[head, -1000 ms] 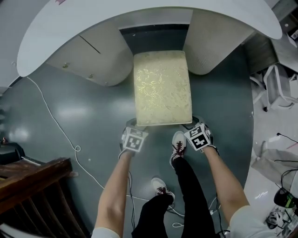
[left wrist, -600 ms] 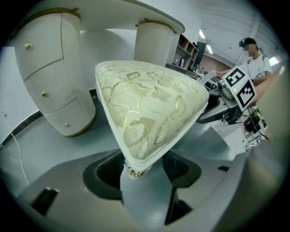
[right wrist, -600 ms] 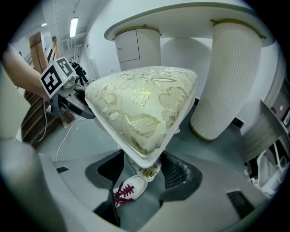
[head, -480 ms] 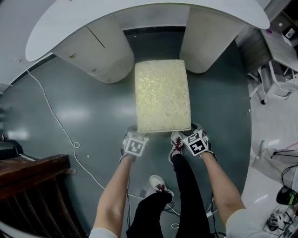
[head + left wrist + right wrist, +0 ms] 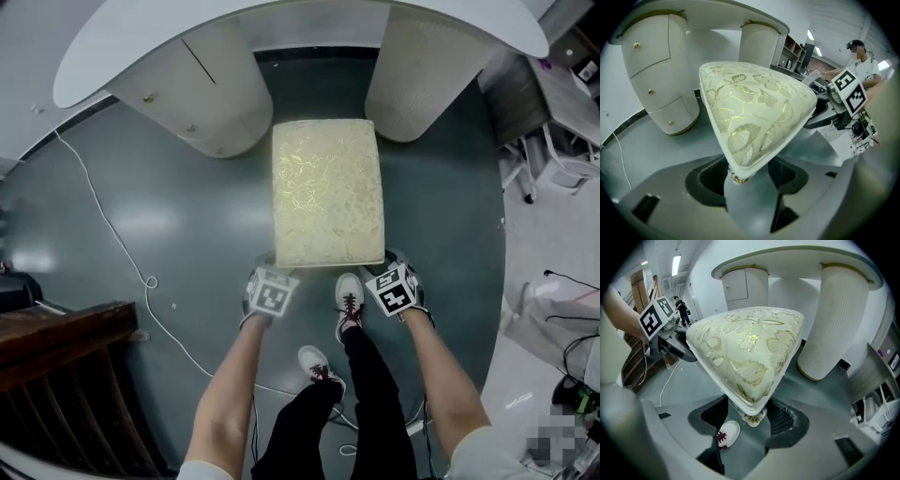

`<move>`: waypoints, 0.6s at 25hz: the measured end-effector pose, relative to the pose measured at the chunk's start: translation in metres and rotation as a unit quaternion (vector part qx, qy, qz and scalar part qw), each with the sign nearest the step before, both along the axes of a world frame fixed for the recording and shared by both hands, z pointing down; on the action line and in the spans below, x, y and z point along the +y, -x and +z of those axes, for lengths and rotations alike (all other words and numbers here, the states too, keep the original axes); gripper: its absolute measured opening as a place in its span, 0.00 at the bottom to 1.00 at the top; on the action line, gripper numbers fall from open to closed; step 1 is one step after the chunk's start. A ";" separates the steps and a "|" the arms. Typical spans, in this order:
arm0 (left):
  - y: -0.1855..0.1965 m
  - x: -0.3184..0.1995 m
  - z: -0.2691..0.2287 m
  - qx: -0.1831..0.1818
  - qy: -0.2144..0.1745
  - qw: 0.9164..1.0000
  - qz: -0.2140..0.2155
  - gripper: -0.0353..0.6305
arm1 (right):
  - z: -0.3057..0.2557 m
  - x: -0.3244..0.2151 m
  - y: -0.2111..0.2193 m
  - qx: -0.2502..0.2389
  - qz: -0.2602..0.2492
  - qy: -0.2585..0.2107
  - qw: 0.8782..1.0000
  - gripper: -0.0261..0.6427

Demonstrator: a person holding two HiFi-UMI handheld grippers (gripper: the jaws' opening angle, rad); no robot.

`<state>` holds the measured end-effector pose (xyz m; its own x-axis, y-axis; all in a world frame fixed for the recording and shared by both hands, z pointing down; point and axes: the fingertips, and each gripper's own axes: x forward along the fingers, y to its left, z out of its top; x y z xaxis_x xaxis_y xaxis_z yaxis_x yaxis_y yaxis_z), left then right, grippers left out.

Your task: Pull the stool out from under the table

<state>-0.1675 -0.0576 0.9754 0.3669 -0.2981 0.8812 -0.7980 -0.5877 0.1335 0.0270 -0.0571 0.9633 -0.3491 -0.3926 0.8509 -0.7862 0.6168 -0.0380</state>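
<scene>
Stool (image 5: 327, 192) looks almost clear of worktop (image 5: 281, 28), so little pulling seems left; jaws of left gripper (image 5: 266, 272) and right gripper (image 5: 394, 267) clamp its near corners.

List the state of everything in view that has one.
stool: upright on the floor, clear of the tabletop
left gripper: closed on the stool's near-left corner
right gripper: closed on the stool's near-right corner
pedestal drawers: shut
cable: loose on the floor
</scene>
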 end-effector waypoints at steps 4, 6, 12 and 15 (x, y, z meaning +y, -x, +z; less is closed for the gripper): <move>0.000 0.022 0.001 -0.011 0.021 1.000 0.010 0.45 | 0.000 0.026 -0.001 0.008 -0.002 0.022 1.000 0.44; 0.000 0.036 0.001 -0.015 0.032 0.999 0.018 0.45 | -0.001 0.041 -0.001 0.012 -0.006 0.029 0.999 0.44; 0.006 0.065 -0.002 -0.044 0.057 0.996 0.045 0.45 | -0.002 0.079 0.006 0.027 -0.026 0.053 0.998 0.44; 0.007 0.072 -0.014 -0.059 0.066 0.995 0.048 0.45 | -0.019 0.082 0.001 0.038 -0.023 0.045 0.998 0.44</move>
<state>-0.1745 0.0145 0.9616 0.2796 -0.1457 0.9490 -0.7534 -0.6460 0.1228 0.0263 0.0248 0.9443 -0.2979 -0.2975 0.9070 -0.7598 0.6491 -0.0366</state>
